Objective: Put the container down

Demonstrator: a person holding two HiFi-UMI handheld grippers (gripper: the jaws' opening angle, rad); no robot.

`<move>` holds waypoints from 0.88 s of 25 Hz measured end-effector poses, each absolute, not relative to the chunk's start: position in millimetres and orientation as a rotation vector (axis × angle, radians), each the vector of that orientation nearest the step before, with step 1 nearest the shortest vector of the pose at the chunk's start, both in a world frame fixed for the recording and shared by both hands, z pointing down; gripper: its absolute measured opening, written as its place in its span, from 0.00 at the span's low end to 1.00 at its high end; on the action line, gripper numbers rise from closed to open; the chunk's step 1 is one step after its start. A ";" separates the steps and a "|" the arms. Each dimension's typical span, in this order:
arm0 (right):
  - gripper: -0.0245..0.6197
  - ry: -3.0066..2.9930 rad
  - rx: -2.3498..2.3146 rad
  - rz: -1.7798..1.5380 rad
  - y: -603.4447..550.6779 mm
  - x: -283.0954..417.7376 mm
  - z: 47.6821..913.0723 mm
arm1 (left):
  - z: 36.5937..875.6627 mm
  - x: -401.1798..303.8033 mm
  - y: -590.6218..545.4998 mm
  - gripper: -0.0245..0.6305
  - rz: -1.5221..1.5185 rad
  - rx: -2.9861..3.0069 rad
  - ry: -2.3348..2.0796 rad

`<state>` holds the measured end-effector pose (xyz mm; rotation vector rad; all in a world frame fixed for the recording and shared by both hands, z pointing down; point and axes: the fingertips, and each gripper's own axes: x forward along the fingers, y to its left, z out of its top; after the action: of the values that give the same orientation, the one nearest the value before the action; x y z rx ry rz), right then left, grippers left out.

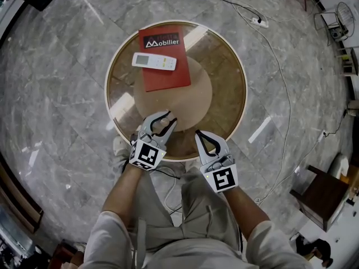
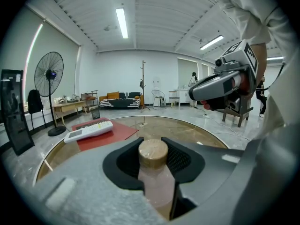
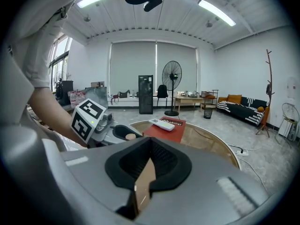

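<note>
Gripping a small container (image 2: 153, 175) in the left claw (image 1: 162, 122), with the black ribbed pads pressed against both sides just below the lid. Cylindrical in shape, with a cloudy pinkish body and a flat round lid (image 2: 153, 152) of tan, cork-like look. Held upright over the near part of a round bench (image 1: 238, 66), close to the edge of its central wooden disc (image 1: 190, 102). Impossible to tell whether resting on the glass or just clear of it.

Holding the right claw (image 1: 201, 135) closed on nothing, tips together with only a thin slit behind them. Parked just to the right of the left claw, above the near rim of the bench. Smooth grey plastic shells on both, each with a cube of black-and-white square markers at the back.

Topped with clear, glossy glass inside a thin pale rim, with the smooth wooden disc showing through at the centre. Lying flat on the far half, a red rectangular booklet (image 1: 168, 77) with white lettering on a dark band. Set crosswise on top of that, a slim white remote (image 1: 154, 61) with rounded ends and a small screen.

Underneath and all around, a floor (image 1: 56, 94) of grey veined stone slabs, polished enough to mirror the ceiling lights.
</note>
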<state>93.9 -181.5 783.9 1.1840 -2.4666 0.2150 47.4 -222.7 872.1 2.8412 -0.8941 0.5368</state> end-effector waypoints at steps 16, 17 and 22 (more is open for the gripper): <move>0.05 -2.452 1.180 0.249 -158.3 92.1 716.2 | 799.7 10.1 -196.7 0.43 0.584 2.769 -0.936; 0.05 -2.451 1.189 0.261 -155.7 90.8 706.9 | 786.8 5.9 -193.0 0.42 0.590 2.766 -0.939; 0.05 -2.445 1.206 0.265 -141.3 84.2 655.0 | 724.2 -8.8 -170.2 0.34 0.643 2.780 -0.917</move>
<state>84.2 -141.3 655.0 1.2061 -2.4446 0.2648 -8.8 -170.2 724.2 2.7799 -0.9170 0.6425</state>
